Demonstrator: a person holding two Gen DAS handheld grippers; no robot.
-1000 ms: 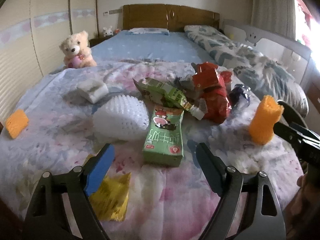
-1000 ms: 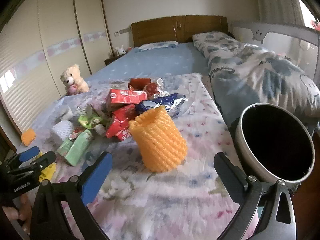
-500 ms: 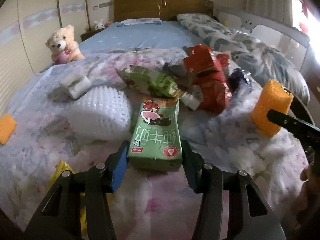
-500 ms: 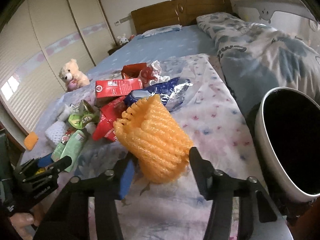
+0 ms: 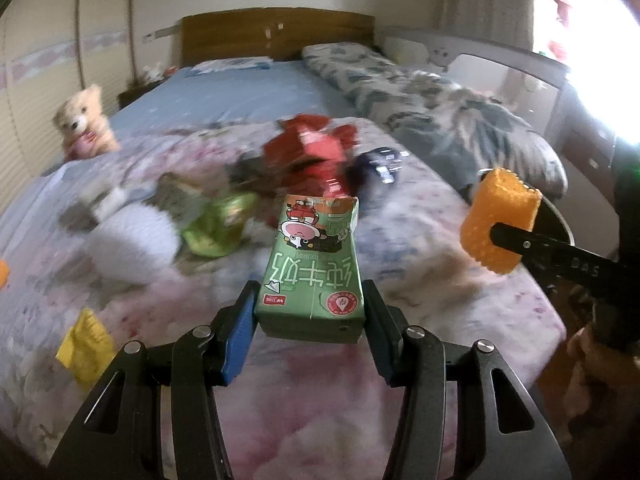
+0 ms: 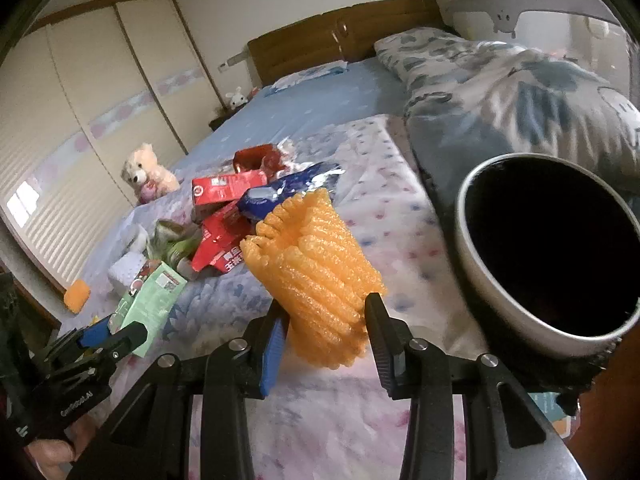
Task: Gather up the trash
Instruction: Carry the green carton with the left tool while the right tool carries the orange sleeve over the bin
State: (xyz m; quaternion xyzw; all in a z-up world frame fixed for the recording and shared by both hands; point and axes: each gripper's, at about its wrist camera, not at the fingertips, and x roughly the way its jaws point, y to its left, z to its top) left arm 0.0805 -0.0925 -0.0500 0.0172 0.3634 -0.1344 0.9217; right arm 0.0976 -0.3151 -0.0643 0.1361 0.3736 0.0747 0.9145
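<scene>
My left gripper [image 5: 310, 320] is shut on a green milk carton [image 5: 314, 268] and holds it lifted above the bed; the carton also shows in the right wrist view [image 6: 154, 300]. My right gripper [image 6: 324, 320] is shut on an orange foam net sleeve [image 6: 316, 276], held off the bed; the sleeve also shows in the left wrist view [image 5: 500, 220]. A black-lined trash bin [image 6: 472, 216] stands just right of the sleeve, its mouth open toward me.
On the floral bedspread [image 5: 420, 208] lie red cartons [image 6: 228, 188], a blue foil wrapper [image 6: 288, 188], a green wrapper [image 5: 216, 228], white foam [image 5: 132, 240], a yellow wrapper [image 5: 84, 344] and an orange sponge [image 6: 76, 298]. A teddy bear [image 5: 82, 124] sits far left.
Both grippers closed, the left on the milk carton, the right on the orange foam sleeve, and lifted them off the bed. The sleeve moved closer to the bin.
</scene>
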